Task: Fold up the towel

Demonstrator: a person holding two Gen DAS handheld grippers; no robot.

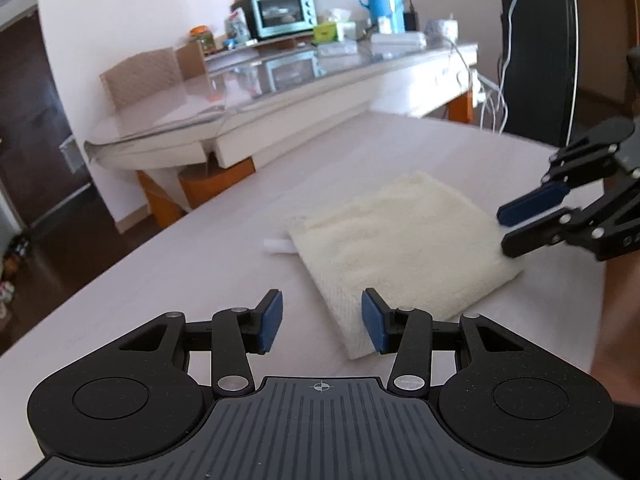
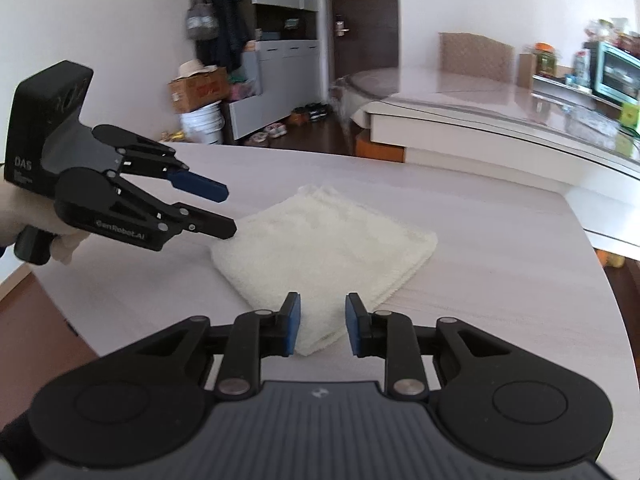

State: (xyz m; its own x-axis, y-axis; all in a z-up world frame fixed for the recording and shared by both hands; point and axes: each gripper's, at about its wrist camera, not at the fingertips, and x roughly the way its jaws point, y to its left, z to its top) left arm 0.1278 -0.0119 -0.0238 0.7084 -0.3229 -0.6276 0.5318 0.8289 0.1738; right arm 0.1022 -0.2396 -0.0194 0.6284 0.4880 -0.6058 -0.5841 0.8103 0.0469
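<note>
The towel (image 2: 324,256) is lying on the desk (image 2: 500,280) already doubled into a thick square, and both pairs of tongs are standing open with nothing gripped, so the fold looks finished or one fold short. The left tongs (image 1: 322,322) are hovering over its near corner and the right tongs (image 2: 323,330) over another; a further fold would call for pinching an edge again. Only the left view is showing a small white tab (image 1: 276,246) poking from under the towel, while the right view is showing the person's white-gloved hand (image 2: 24,216).
</note>
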